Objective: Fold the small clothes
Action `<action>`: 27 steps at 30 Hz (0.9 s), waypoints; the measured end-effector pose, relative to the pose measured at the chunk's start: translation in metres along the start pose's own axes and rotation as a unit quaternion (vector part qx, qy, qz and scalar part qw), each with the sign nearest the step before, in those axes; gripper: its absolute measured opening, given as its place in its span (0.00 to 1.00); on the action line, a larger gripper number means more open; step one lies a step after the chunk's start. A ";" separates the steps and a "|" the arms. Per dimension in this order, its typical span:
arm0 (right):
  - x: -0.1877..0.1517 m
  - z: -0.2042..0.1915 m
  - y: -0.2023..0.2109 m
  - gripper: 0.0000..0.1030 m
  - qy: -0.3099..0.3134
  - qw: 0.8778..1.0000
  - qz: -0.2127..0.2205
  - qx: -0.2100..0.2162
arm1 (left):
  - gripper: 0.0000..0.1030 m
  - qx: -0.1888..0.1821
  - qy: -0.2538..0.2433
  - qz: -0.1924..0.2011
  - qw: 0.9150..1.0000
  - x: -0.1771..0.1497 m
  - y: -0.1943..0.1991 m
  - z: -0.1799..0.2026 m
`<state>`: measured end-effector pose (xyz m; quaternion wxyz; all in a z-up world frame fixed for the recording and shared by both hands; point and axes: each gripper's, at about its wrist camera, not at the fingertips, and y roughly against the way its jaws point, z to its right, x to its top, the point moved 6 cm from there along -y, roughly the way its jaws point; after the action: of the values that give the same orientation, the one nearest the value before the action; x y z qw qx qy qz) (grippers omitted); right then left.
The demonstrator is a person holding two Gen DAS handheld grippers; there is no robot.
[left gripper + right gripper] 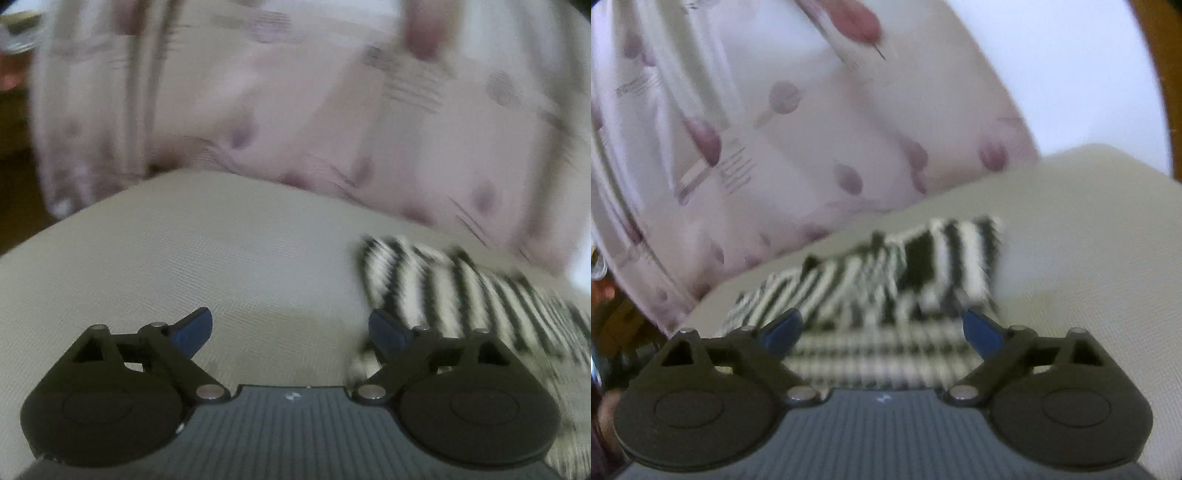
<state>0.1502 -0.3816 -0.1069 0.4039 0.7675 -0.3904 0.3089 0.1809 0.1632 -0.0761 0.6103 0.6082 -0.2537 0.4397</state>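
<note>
A small black-and-white striped garment lies on a beige cloth surface, blurred by motion. In the left wrist view it lies to the right, and my left gripper is open and empty, with its right fingertip at the garment's left edge. In the right wrist view the striped garment lies straight ahead, partly folded over itself. My right gripper is open, its blue fingertips over the garment's near edge, holding nothing.
A pale pink sheet with mauve dots lies bunched behind the beige surface, and it also shows in the right wrist view. A brown wooden edge runs at the far right. Dark floor shows at the left.
</note>
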 end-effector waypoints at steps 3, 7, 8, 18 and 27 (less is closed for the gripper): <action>-0.032 0.007 0.042 0.92 0.000 1.000 0.004 -0.026 | 0.97 -0.073 -0.046 -0.038 0.996 -0.025 0.033 0.004; -0.061 0.008 0.071 0.92 0.006 0.999 0.008 -0.049 | 0.98 -0.109 -0.061 -0.058 0.990 -0.061 0.065 0.009; -0.067 0.008 0.073 0.92 0.007 0.998 0.007 -0.055 | 0.98 -0.123 -0.055 -0.070 0.988 -0.070 0.070 0.010; -0.100 -0.006 0.064 0.92 0.022 0.998 -0.029 -0.060 | 0.98 -0.167 -0.071 -0.069 0.981 -0.111 0.093 0.032; -0.108 -0.026 0.057 0.88 0.012 0.999 -0.037 -0.012 | 0.83 -0.185 -0.019 -0.071 0.980 -0.106 0.094 0.026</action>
<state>0.0432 -0.3430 -0.1577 0.4294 0.7727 -0.3603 0.2980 0.0564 0.1023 -0.1131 0.7369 0.5092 -0.2984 0.3296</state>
